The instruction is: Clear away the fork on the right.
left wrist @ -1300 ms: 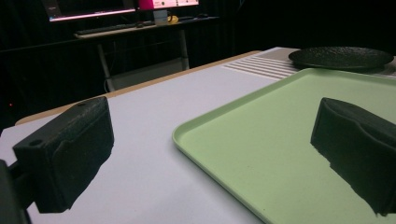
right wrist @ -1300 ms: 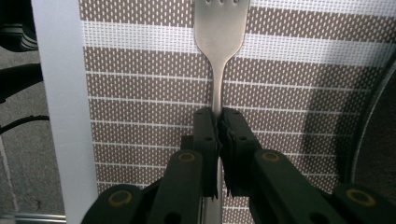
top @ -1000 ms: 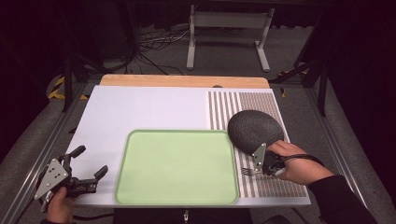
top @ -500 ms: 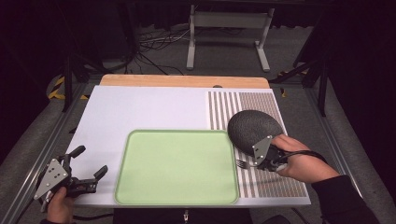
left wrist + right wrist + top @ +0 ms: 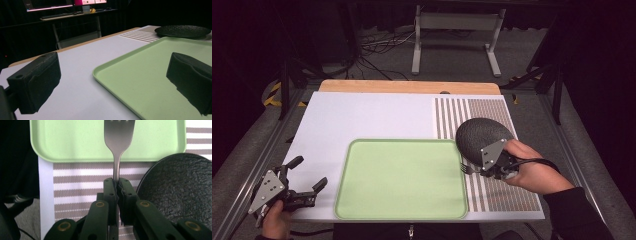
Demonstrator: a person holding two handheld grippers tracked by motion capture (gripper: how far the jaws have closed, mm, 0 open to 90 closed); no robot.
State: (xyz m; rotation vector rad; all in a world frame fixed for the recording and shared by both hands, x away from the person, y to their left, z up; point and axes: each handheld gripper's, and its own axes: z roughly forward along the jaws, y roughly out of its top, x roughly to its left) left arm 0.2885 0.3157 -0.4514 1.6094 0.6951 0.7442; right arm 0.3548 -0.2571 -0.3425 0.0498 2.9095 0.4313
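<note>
The right gripper [image 5: 117, 185] clamped a fork [image 5: 118, 147] by its handle, tines over the green tray's [image 5: 402, 180] right rim, beside the dark plate [image 5: 482, 136]. The left gripper [image 5: 307, 187] rested wide open, holding nothing, near the table's [image 5: 372, 117] left edge.

Fork [image 5: 119, 142] juts ahead of the right gripper [image 5: 117, 185] over the tray [image 5: 75, 142]; plate [image 5: 180, 187] lies just right.

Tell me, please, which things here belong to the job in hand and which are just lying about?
In the job:
- fork, clamped in the right gripper
- green tray
- dark plate

Lying about:
- striped mat
- left gripper, open, holding nothing
</note>
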